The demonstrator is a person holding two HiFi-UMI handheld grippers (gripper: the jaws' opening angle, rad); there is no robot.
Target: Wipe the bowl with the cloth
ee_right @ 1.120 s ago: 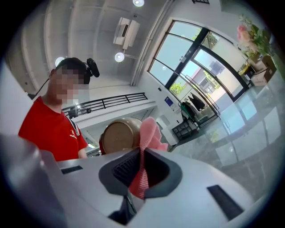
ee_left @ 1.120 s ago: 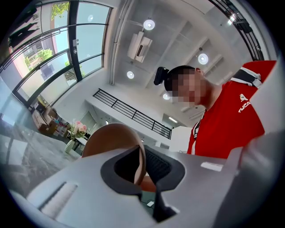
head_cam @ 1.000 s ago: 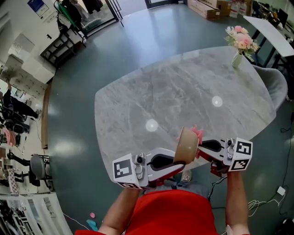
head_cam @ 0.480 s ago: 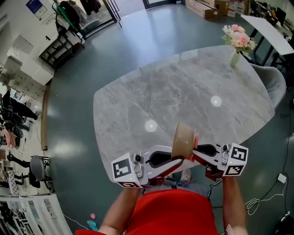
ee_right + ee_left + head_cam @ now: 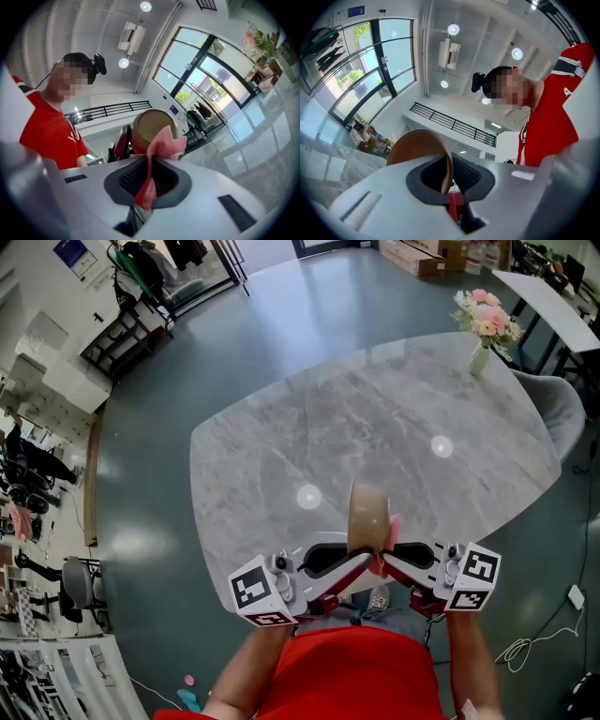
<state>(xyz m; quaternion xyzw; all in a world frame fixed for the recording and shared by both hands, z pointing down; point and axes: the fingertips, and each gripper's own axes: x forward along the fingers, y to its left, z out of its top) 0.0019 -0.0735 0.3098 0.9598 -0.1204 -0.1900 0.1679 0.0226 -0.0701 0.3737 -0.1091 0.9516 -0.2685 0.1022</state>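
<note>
Lower centre of the head view: the left gripper [image 5: 359,563] has its jaws pinched on the rim of the brown bowl [image 5: 367,514]. The bowl is held on edge, raised clear of the grey marble worktop [image 5: 309,427] near its front edge. In the left gripper view the rim wall sits between the dark pads. The right gripper [image 5: 150,180] has its jaws clamped on the pink cloth [image 5: 165,143]. The cloth's free end overlaps the bowl's open face, but contact cannot be confirmed. A vase of flowers [image 5: 486,329] stands at the upper right, well apart.
</note>
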